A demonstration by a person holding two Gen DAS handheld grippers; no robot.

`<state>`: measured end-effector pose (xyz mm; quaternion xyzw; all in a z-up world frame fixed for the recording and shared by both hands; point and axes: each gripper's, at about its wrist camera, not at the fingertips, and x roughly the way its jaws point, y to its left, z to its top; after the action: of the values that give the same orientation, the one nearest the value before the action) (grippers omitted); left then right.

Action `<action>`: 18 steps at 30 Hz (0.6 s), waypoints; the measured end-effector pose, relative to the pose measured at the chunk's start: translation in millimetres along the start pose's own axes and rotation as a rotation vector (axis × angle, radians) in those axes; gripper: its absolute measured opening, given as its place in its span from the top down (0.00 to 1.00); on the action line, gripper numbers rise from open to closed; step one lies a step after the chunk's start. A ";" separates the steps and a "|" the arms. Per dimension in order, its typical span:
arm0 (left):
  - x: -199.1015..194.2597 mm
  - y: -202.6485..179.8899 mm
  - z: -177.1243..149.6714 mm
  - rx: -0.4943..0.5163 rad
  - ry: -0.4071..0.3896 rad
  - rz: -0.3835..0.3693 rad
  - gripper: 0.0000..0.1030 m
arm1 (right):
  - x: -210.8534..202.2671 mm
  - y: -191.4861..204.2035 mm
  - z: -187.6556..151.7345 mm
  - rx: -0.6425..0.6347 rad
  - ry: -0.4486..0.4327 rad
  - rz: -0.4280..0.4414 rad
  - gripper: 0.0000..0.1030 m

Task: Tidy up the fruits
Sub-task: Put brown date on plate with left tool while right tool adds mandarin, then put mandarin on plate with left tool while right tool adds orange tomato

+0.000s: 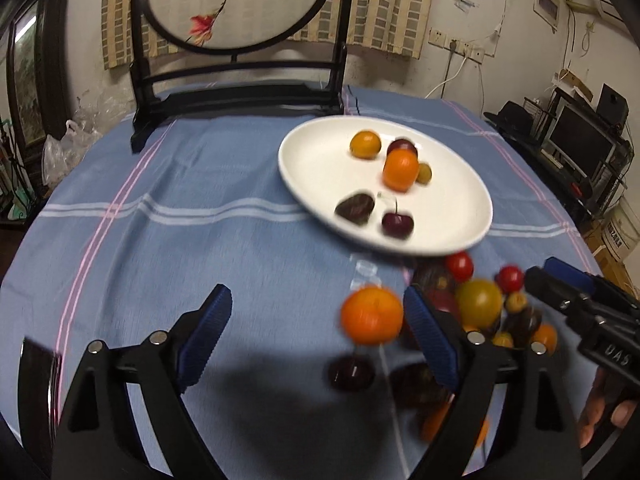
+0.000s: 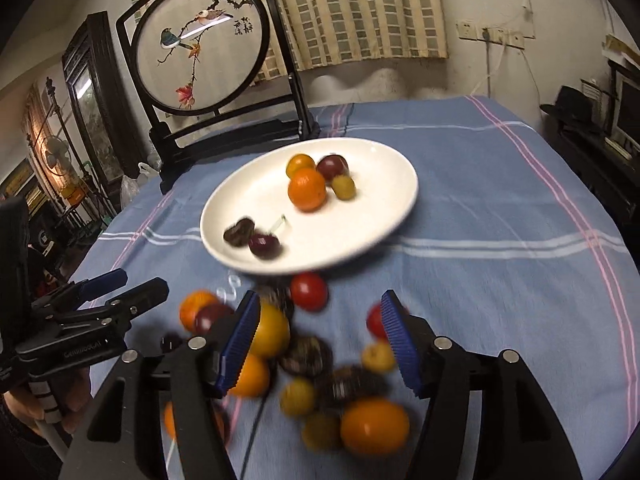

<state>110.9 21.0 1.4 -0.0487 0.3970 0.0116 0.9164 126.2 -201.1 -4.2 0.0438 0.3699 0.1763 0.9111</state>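
loose fruit pile [image 2: 320,368] motion-blurred | right gripper [image 2: 316,344] fingers cover part

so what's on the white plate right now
On the plate lie six fruits: two oranges, a dark plum, a small yellow fruit, a dark cherry and a dark wrinkled piece. Anything behind the big orange is hidden.

Motion blur smears the loose fruit pile [image 2: 316,376], so several dark pieces cannot be told apart. The right hand-held gripper [image 2: 320,344] covers part of the pile. In the left wrist view, fruits [image 1: 440,412] behind the left hand-held gripper [image 1: 316,324] are half hidden. The screen [image 1: 236,0] is cut by the top edge.
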 end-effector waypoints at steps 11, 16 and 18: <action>-15.7 6.3 -36.9 0.008 0.013 -0.040 0.14 | -36.2 -4.7 -49.6 -0.035 0.032 -0.055 0.36; -16.7 7.1 -41.1 0.009 0.017 -0.042 0.14 | -30.3 -9.5 -58.5 -0.061 0.102 -0.113 0.36; -15.9 7.6 -41.1 0.008 0.025 -0.047 0.14 | -24.7 -12.3 -58.5 -0.063 0.128 -0.137 0.36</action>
<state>69.7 24.8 -15.6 -0.0544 0.4071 -0.0121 0.9117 73.1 -224.3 -32.8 -0.0217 0.4235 0.1276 0.8966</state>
